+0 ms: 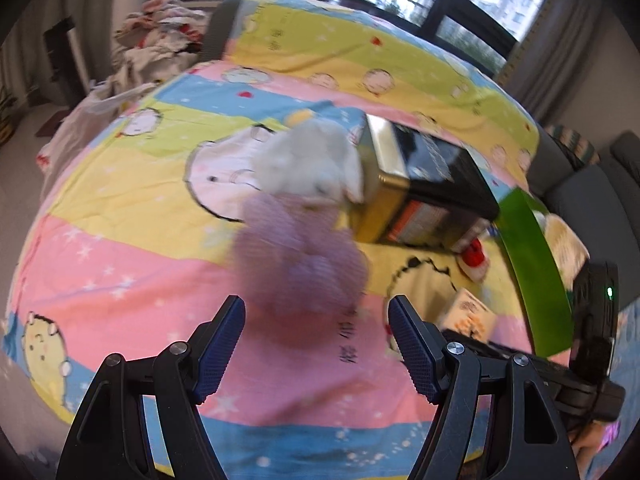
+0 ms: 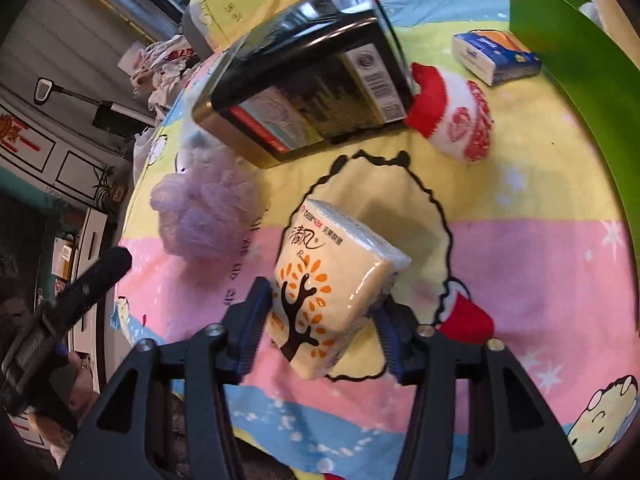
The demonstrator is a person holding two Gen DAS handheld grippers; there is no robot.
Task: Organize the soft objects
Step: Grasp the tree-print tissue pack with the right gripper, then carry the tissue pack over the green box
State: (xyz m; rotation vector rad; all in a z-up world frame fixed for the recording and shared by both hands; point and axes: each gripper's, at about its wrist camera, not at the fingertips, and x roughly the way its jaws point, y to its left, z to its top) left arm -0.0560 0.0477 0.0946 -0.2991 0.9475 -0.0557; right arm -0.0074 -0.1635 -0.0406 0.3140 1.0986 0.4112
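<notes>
A purple mesh bath pouf point(image 1: 298, 264) lies on the cartoon bedsheet just ahead of my open left gripper point(image 1: 316, 344), and a white plush toy point(image 1: 312, 160) rests behind it. The pouf also shows in the right wrist view point(image 2: 204, 216). My right gripper point(image 2: 324, 328) is shut on a yellow tissue pack point(image 2: 332, 284) with a tree print, held a little above the sheet. A red and white sock point(image 2: 456, 116) lies beyond it, next to a blue tissue pack point(image 2: 496, 56).
A black and gold tin box point(image 1: 424, 184) lies tilted on the bed, also seen in the right wrist view point(image 2: 312, 68). A green bin wall point(image 1: 532, 264) stands at the right, with its edge in the right wrist view point(image 2: 568, 36). Clothes point(image 1: 156, 44) are piled at the far left.
</notes>
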